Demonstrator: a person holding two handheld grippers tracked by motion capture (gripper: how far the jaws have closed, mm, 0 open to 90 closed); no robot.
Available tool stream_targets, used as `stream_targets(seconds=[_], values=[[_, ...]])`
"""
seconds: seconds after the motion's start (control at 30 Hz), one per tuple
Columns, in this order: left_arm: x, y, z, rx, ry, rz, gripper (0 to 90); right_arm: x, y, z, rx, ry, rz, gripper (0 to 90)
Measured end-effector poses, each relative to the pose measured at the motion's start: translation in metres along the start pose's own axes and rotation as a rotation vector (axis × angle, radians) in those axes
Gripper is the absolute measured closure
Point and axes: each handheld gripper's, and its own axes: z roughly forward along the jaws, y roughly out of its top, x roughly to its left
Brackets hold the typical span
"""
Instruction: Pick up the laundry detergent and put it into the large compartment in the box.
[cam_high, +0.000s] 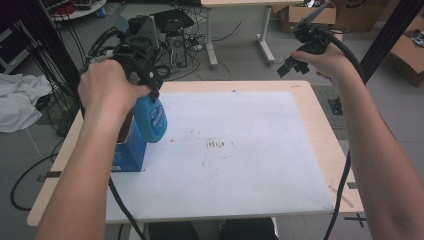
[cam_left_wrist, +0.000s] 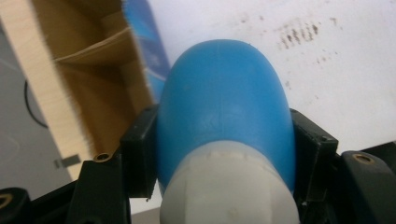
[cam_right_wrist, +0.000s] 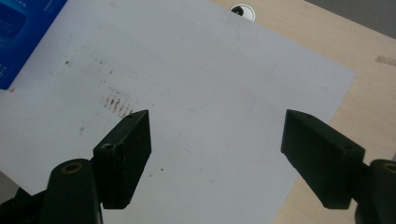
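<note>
A blue plastic bottle (cam_high: 152, 119) with a whitish cap end (cam_left_wrist: 229, 191) hangs just above the white mat, bottom pointing down. My left gripper (cam_high: 145, 87) is shut on the blue bottle (cam_left_wrist: 224, 112) near its neck, with a black jaw on each side. Right beside it stands an open blue cardboard box (cam_high: 129, 147), whose brown inside (cam_left_wrist: 88, 79) is in the left gripper view. My right gripper (cam_high: 295, 62) is held high over the table's far right corner. Its jaws stand wide apart with nothing between them, around (cam_right_wrist: 215, 144).
A white mat (cam_high: 235, 150) with dark smudges (cam_right_wrist: 116, 102) covers most of the wooden table (cam_high: 325, 135). Beyond the far edge lie cables and a computer (cam_high: 177, 45), a second table and cardboard boxes (cam_high: 310, 15). White cloth (cam_high: 17, 100) lies on the floor at left.
</note>
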Motion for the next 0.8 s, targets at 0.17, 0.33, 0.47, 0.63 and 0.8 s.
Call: stream_targets(seconds=[0.17, 0.33, 0.47, 0.63, 0.8], values=[[0.021, 0.000, -0.017, -0.006, 0.023, -0.057, 38.3, 0.000, 0.001, 0.000, 0.003, 0.000, -0.004, 24.9], [0.040, -0.003, -0.031, -0.029, 0.058, -0.122, 38.3, -0.003, 0.001, 0.000, 0.002, 0.003, 0.003, 24.8], [0.056, -0.006, -0.034, -0.037, 0.078, -0.172, 38.3, -0.006, 0.001, -0.001, 0.003, -0.002, 0.006, 24.8], [0.068, -0.009, -0.032, -0.037, 0.095, -0.199, 38.3, -0.007, 0.000, -0.003, 0.005, -0.007, 0.010, 24.9], [0.078, -0.012, -0.024, -0.024, 0.092, -0.223, 38.4, -0.008, -0.001, -0.004, 0.002, -0.008, 0.014, 24.8]])
